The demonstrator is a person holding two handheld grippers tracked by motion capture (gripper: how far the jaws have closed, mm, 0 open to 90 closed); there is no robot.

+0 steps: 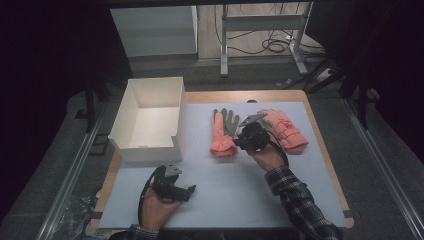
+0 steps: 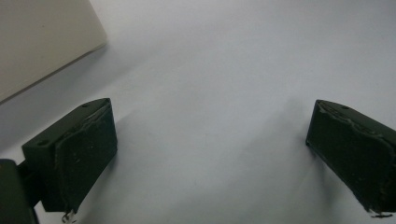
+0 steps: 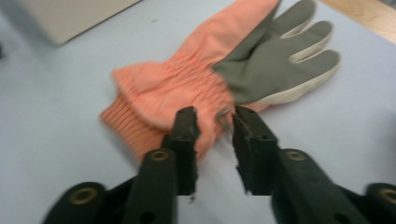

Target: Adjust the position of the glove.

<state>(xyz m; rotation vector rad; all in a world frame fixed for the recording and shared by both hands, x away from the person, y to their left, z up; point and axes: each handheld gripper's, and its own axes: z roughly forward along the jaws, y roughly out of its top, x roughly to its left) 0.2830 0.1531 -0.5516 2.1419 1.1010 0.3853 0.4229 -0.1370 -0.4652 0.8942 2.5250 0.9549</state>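
Note:
An orange work glove (image 1: 222,134) with a grey palm lies flat on the pale mat, fingers pointing away from me. In the right gripper view that glove (image 3: 187,79) lies just beyond the jaws, with its ribbed cuff nearest. My right gripper (image 1: 245,139) (image 3: 215,114) hovers over the cuff's edge; its jaws stand a little apart and press on nothing. A second orange glove (image 1: 286,129) lies to the right of that hand. My left gripper (image 1: 185,192) (image 2: 212,116) rests low over the mat near the front, its jaws wide apart with bare mat between them.
An open white box (image 1: 147,149) stands at the mat's left; one wall of the box (image 2: 42,42) shows at the upper left of the left gripper view. The pale mat (image 1: 225,195) covers a wooden table. Cables and table legs lie on the floor beyond.

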